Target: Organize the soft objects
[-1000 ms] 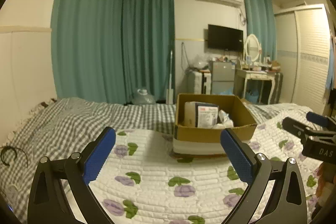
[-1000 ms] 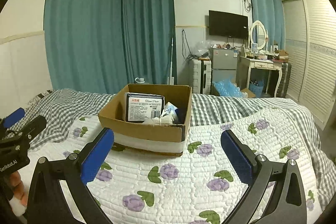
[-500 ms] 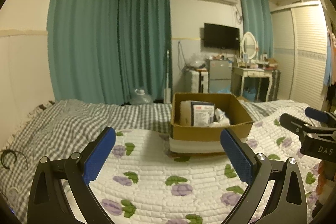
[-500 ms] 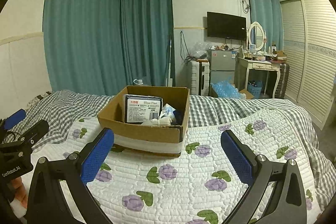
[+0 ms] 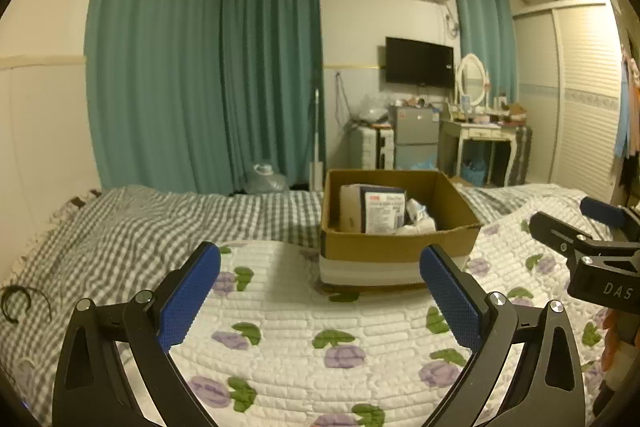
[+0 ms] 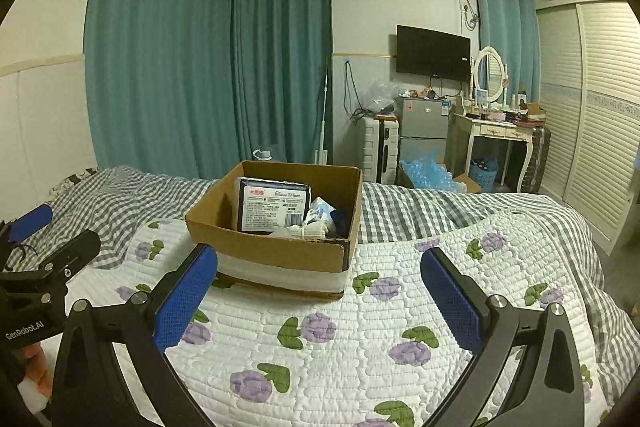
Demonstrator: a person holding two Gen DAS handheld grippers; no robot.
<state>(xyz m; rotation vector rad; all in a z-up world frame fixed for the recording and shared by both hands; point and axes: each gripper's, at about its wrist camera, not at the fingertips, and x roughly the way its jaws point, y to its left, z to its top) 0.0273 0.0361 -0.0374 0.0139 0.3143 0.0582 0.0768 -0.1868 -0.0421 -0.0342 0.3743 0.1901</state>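
Note:
A cardboard box (image 5: 396,247) (image 6: 272,247) stands on the flowered white quilt (image 5: 304,331) (image 6: 360,347) in the middle of the bed. Inside it a black tissue pack (image 6: 273,205) (image 5: 382,213) stands upright beside white soft items (image 6: 316,223). My left gripper (image 5: 320,279) is open and empty, held above the quilt short of the box. My right gripper (image 6: 320,279) is open and empty, also short of the box. Each gripper shows at the edge of the other's view.
A grey checked sheet (image 5: 132,223) covers the bed's far and left parts. A black hair band (image 5: 16,301) lies at the left. Beyond the bed stand teal curtains (image 6: 208,67), a small fridge (image 6: 424,131), a dressing table (image 6: 492,131) and a wardrobe (image 6: 600,107).
Both grippers have drawn back and up a little; the box looks slightly smaller and further away. Both stay open and empty.

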